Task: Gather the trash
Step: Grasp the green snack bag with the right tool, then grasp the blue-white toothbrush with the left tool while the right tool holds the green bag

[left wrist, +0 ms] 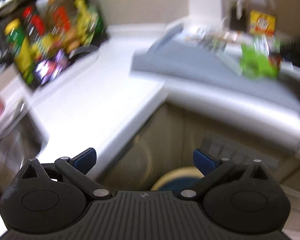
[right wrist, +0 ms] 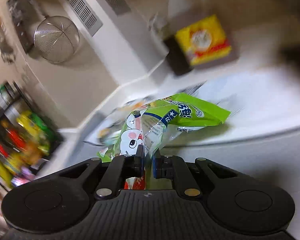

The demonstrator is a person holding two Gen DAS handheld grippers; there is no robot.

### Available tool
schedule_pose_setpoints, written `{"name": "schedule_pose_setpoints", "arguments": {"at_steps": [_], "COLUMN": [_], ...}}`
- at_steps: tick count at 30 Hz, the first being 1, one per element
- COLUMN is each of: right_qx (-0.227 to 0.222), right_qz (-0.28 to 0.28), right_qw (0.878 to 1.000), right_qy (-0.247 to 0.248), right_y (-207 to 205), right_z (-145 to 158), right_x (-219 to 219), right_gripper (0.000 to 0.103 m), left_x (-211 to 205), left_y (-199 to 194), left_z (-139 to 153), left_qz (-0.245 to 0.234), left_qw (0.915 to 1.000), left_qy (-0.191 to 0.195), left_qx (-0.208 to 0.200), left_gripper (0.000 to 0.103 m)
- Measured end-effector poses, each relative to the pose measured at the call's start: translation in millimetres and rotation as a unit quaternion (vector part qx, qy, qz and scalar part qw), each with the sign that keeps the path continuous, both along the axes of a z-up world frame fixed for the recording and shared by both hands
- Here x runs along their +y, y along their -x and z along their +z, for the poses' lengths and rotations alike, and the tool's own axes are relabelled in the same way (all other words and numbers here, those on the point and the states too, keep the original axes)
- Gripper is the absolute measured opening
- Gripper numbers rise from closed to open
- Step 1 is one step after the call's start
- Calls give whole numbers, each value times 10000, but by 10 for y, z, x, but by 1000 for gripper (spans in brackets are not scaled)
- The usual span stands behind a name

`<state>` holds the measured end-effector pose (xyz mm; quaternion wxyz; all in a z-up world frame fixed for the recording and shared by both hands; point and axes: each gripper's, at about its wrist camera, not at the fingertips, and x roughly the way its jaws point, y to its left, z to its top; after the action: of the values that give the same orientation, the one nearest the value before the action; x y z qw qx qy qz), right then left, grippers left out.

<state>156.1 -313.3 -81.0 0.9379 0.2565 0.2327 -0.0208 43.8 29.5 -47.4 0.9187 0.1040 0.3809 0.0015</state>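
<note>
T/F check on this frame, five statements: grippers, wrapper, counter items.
1. The right gripper is shut on the green snack wrapper. True.
2. The left gripper holds a wrapper. False: it is open, nothing between its fingers.
3. A bottle with a yellow label stands on the counter behind the wrapper. True.
4. A wire strainer lies on the counter. False: it hangs on the wall.
5. The wrapper is red. False: mostly green.

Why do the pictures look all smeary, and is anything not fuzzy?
Left wrist view: the shelf of groceries and counter streak, while the left gripper stays sharp. Right wrist view: the oil bottle smears; the green wrapper and right gripper look clearer.
</note>
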Motion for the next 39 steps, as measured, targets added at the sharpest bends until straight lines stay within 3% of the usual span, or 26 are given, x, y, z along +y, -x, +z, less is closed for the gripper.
{"name": "schedule_pose_setpoints", "arguments": {"at_steps": [3, 5, 11, 15, 19, 22, 25, 33, 37, 39], "right_qx": [124, 176, 222, 204, 200, 203, 204, 210, 208, 208], "right_qz": [-366, -510, -506, -444, -417, -418, -413, -406, -409, -404], "right_qw": [9972, 9961, 9969, 9971, 9971, 9971, 9971, 9971, 9970, 9970], "right_qy": [639, 703, -556, -588, -603, -598, -603, -614, -631, -629], "right_y": [95, 111, 33, 11, 15, 15, 12, 4, 4, 4], "right_z": [-19, -87, -296, -301, -302, -301, -303, -306, -313, -312], "right_x": [-79, -130, -393, -372, -362, -359, -361, -371, -374, -376], "right_gripper": [9, 11, 11, 12, 12, 12, 12, 12, 12, 12], "left_x": [-359, -609, -1236, -1575, -1829, -1904, -1793, -1730, -1751, -1779], "left_y": [-433, -766, -1652, -2026, -2252, -2411, -2519, -2568, -2513, -2447], "left_z": [174, 247, 256, 73, -127, -344, -447, -493, -432, -376], "left_qz": [-234, -347, -367, -547, -749, -781, -551, -630, -627, -811], "left_qw": [9990, 9980, 9956, 9964, 9956, 9930, 9910, 9909, 9923, 9929], "left_qy": [236, 473, 864, 626, 409, 225, 703, 752, 574, 405], "left_qx": [-284, -251, -68, 146, 399, 858, 996, 926, 901, 770], "left_gripper": [103, 103, 103, 103, 103, 103, 103, 103, 103, 90]}}
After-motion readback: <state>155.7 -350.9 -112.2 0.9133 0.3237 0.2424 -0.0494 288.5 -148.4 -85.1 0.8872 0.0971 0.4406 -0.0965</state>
